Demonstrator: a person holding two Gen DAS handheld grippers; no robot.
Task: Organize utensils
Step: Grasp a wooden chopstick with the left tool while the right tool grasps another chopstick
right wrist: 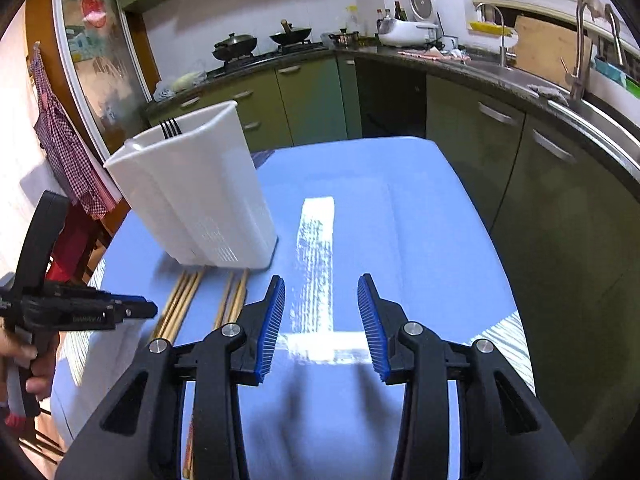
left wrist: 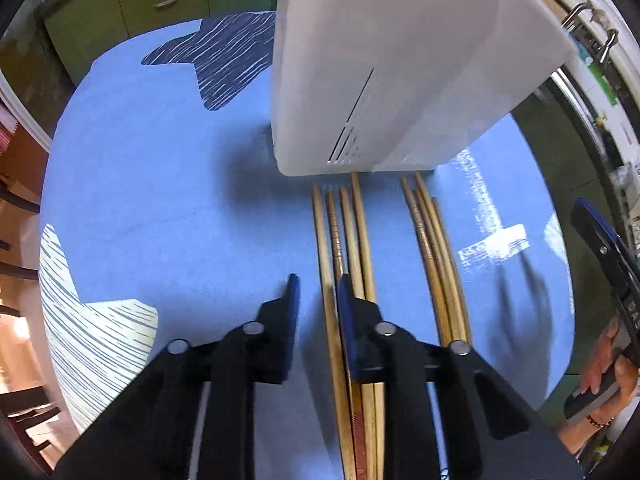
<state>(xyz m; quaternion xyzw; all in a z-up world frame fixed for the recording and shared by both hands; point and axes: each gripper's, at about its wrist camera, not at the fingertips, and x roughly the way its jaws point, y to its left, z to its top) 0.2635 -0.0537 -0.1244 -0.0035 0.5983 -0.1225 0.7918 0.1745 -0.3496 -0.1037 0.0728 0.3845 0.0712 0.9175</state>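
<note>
Several wooden chopsticks lie in two bundles on the blue tablecloth, a left bundle [left wrist: 344, 240] and a right bundle [left wrist: 436, 248], their tips near the white utensil holder [left wrist: 384, 68]. My left gripper [left wrist: 316, 284] is open and low over the cloth; its right finger sits over the left bundle and one chopstick runs between the jaws. My right gripper [right wrist: 322, 284] is open and empty above the cloth, to the right of the chopsticks [right wrist: 180, 300]. The holder [right wrist: 192, 188] has a black fork [right wrist: 170, 128] standing in it. The left gripper [right wrist: 136, 310] shows at the left edge of the right wrist view.
The blue tablecloth [right wrist: 400, 208] has white and dark printed patches. Green kitchen cabinets [right wrist: 500, 140], a sink and a stove with pans run along the back and right. A chequered cloth [right wrist: 60, 136] hangs at the left. The right gripper [left wrist: 608, 248] shows at the right edge.
</note>
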